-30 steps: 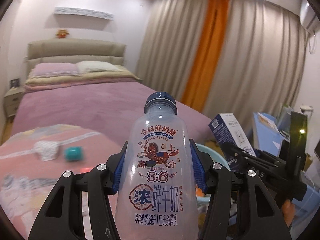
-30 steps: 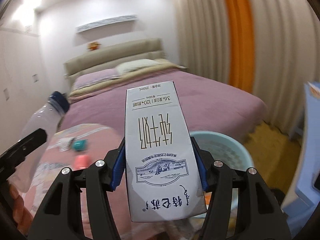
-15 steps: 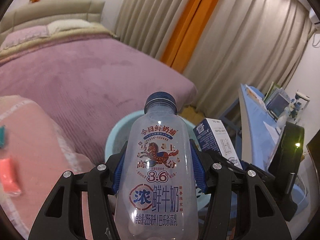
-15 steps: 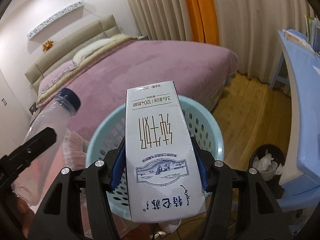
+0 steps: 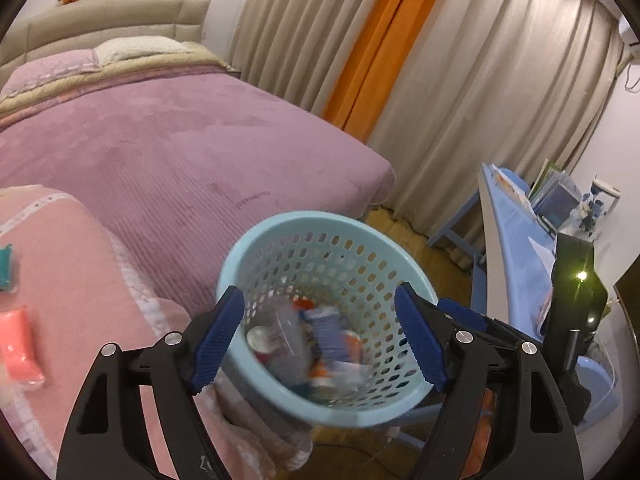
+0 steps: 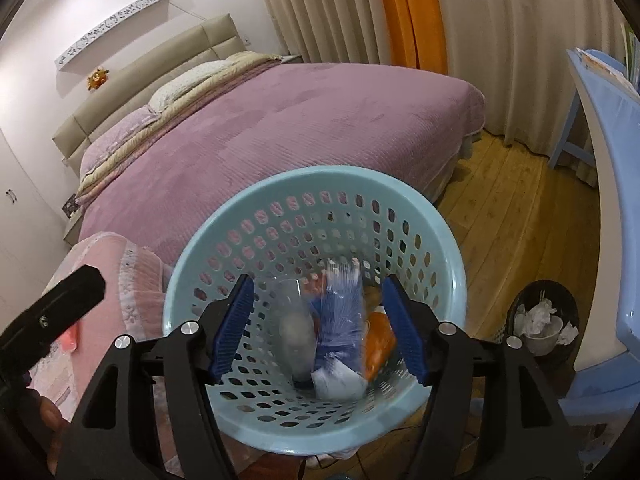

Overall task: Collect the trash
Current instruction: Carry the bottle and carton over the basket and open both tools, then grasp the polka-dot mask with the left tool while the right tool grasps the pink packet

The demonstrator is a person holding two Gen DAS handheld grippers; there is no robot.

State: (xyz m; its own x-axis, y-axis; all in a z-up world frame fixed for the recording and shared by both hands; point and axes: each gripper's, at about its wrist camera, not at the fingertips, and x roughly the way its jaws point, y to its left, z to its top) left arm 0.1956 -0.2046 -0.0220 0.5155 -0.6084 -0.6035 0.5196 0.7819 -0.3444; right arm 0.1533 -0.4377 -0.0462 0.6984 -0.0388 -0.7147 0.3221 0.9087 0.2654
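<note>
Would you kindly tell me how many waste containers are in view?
2: the light-blue basket beside the bed, under both open tongs, and a black bin on the floor by the desk.

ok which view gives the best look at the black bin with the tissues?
Right wrist view. The black bin stands on the wood floor beside the blue desk, open top visible with crumpled white tissues inside. The left wrist view does not show it; the right gripper's body fills that side of the frame.

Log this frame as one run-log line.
phase: drop into basket | left gripper: open, empty | right gripper: open, empty | blue basket: holds clear bottle, milk carton, blurred
</note>
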